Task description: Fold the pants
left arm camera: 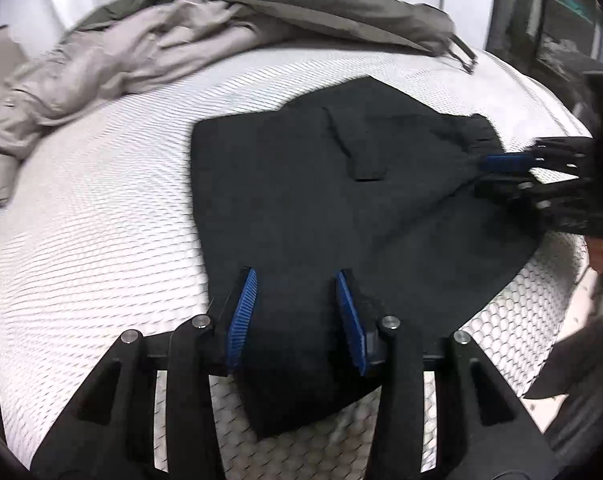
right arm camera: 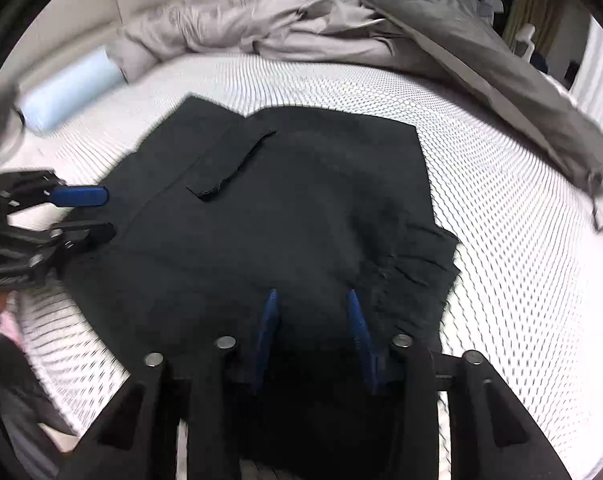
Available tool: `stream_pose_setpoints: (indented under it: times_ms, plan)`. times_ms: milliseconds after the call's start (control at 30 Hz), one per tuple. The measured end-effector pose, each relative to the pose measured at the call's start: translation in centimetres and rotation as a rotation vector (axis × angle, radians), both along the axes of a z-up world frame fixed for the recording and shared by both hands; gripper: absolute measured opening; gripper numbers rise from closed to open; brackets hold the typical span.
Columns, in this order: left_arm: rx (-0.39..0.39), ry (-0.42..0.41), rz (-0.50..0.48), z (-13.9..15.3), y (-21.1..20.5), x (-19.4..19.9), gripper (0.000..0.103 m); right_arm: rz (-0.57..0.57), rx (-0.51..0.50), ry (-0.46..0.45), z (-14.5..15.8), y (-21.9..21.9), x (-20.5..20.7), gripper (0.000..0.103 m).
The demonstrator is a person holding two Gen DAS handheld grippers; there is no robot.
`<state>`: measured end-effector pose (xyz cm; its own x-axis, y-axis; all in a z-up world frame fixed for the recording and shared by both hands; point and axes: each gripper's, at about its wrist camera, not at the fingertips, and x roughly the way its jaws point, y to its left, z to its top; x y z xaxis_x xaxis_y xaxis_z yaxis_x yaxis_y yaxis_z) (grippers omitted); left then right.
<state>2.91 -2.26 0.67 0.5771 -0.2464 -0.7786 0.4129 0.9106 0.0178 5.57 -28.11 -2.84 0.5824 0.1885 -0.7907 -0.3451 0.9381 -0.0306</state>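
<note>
Black pants [left arm camera: 341,208] lie folded flat on a white mesh-patterned mattress [left arm camera: 101,240]; they also show in the right wrist view [right arm camera: 301,220], pocket flap up. My left gripper [left arm camera: 295,280] is open over the near edge of the pants, cloth between its blue fingers. My right gripper [right arm camera: 312,296] is open over the elastic waistband end. Each gripper appears in the other's view, the right one [left arm camera: 485,174] at the right edge of the pants, the left one [right arm camera: 105,214] at their left edge.
A crumpled beige duvet [left arm camera: 113,60] and a grey cover [left arm camera: 301,4] are piled at the far side of the mattress. A pale blue roll [right arm camera: 69,88] lies at the far left. The mattress edge [left arm camera: 541,320] drops off at the right.
</note>
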Motion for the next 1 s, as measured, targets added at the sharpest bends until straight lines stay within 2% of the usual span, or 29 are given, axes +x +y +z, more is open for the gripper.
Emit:
stream_pose_setpoints:
  times_ms: [67,133,200,267,300,367,433,500,533,600,700,767,800,833,900,933,967,1000]
  plan:
    - [-0.041,-0.026,0.012,0.6,0.5,-1.0,0.039,-0.002,0.037,-0.032,1.0,0.6,-1.1,0.037]
    - [-0.068,-0.06,-0.052,1.0,-0.8,-2.1,0.039,0.066,0.104,-0.022,1.3,1.9,-1.3,0.037]
    - [-0.044,-0.049,-0.142,0.5,-3.0,-2.9,0.039,0.136,0.108,0.01,0.6,4.1,-1.6,0.037]
    - [0.002,-0.022,-0.184,-0.8,-4.5,-2.9,0.039,0.17,0.056,0.034,-0.4,5.2,-2.2,0.037]
    - [0.02,-0.02,-0.189,-1.2,-4.6,-2.9,0.039,0.177,-0.01,0.041,-1.1,5.3,-2.4,0.037]
    - [0.031,-0.019,-0.195,-1.3,-3.3,-3.2,0.04,0.141,-0.065,0.026,-1.3,3.4,-2.9,0.037]
    - [-0.005,-0.002,-0.184,-0.7,-1.1,-3.7,0.04,0.108,0.014,0.029,-0.4,-0.1,-3.2,0.031]
    - [-0.025,-0.002,-0.114,0.2,1.4,-4.6,0.049,0.028,0.106,0.005,1.0,-3.8,-4.4,0.032]
    - [-0.038,-0.005,-0.076,0.4,2.7,-4.4,0.049,-0.008,0.132,-0.002,1.4,-5.0,-4.9,0.035]
    - [-0.1,0.006,-0.006,0.7,5.1,-3.6,0.049,-0.066,0.249,0.024,1.4,-7.5,-5.2,0.035]
    - [-0.194,0.076,0.124,-0.1,7.6,-0.8,0.049,-0.136,0.402,0.086,0.7,-9.5,-4.9,0.035]
    - [-0.237,0.133,0.165,-1.1,8.0,0.4,0.049,-0.153,0.511,0.134,0.0,-10.4,-3.8,0.037]
    - [-0.255,0.145,0.164,-1.4,8.0,0.8,0.049,-0.152,0.55,0.16,-0.2,-10.8,-3.1,0.043]
    - [-0.263,0.149,0.158,-1.6,7.8,1.2,0.049,-0.143,0.592,0.2,-0.6,-10.9,-2.3,0.048]
    - [-0.231,0.137,0.161,-1.6,7.4,1.5,0.049,-0.161,0.599,0.209,-1.0,-10.7,-1.5,0.049]
    - [-0.224,0.134,0.163,-1.6,7.2,1.8,0.049,-0.163,0.578,0.199,-0.7,-10.3,-1.4,0.035]
    - [-0.226,0.132,0.164,-1.5,7.3,1.8,0.049,-0.159,0.509,0.152,-0.1,-9.7,-1.5,0.02]
    - [-0.229,0.132,0.164,-1.5,7.4,1.8,0.049,-0.147,0.496,0.127,0.4,-9.5,-1.8,0.012]
